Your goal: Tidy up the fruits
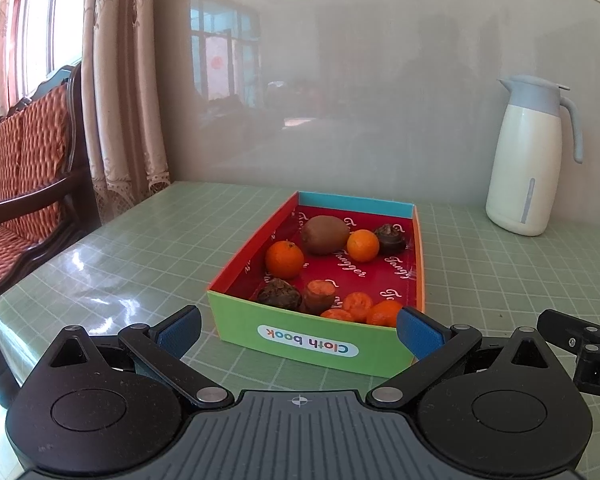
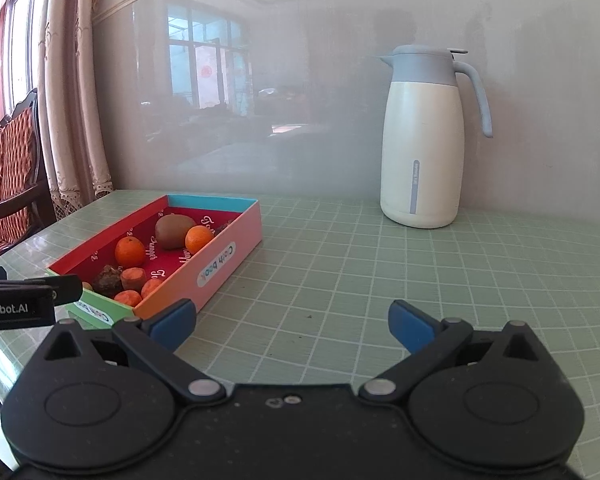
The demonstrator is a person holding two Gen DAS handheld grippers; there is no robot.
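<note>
Currently you are holding both the left hand-held gripper (image 1: 298,330) and right hand-held gripper (image 2: 292,322) wide apart, empty, near the shallow multicoloured cardboard fruit box (image 1: 312,340).

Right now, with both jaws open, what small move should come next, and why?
Probably ease the left gripper forward over the box's near wall toward the near orange pieces. Its jaws are open and empty, and the box sits straight ahead, while the right gripper faces bare mat beside it.

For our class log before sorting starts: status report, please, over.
Left gripper open, empty; right gripper open, empty. Fruit in colourful cardboard box: brown kiwi, orange tangerines. White thermos jug stands apart, not obstructing.
</note>
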